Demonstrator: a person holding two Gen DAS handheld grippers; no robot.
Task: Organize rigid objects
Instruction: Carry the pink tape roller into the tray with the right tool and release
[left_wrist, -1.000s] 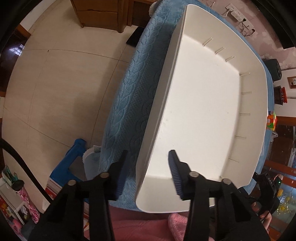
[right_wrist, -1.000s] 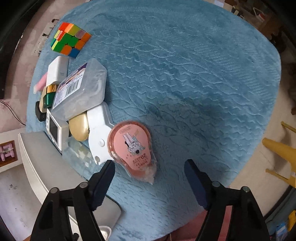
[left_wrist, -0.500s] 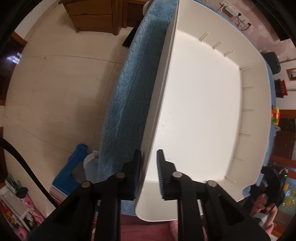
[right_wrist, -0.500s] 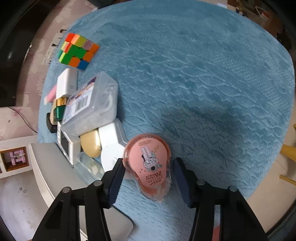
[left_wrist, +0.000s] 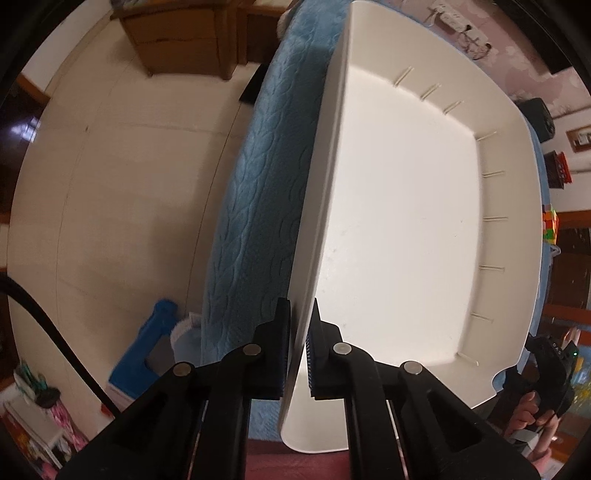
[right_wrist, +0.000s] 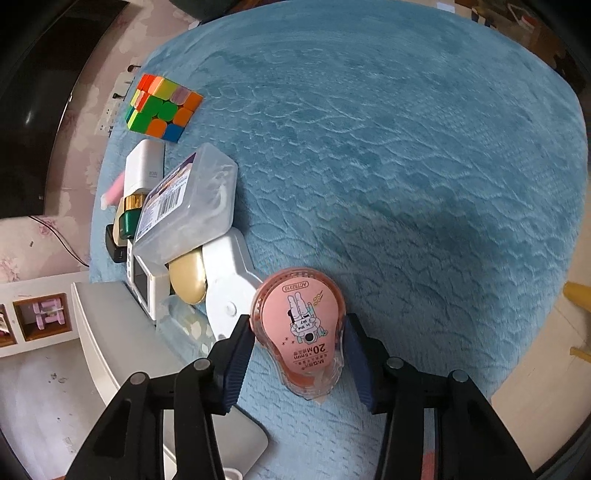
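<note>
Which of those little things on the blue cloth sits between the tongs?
The pink tape dispenser; the puzzle cube and clear box lie farther off.

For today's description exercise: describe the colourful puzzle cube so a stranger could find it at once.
Start from the blue quilted cover. Along its left edge lies a pile of small items; the puzzle cube sits alone beyond the clear plastic box. Only it has bright multicoloured squares.

Pale tiled floor (left_wrist: 110, 177), seemingly wooden cabinet (left_wrist: 177, 40)
</note>
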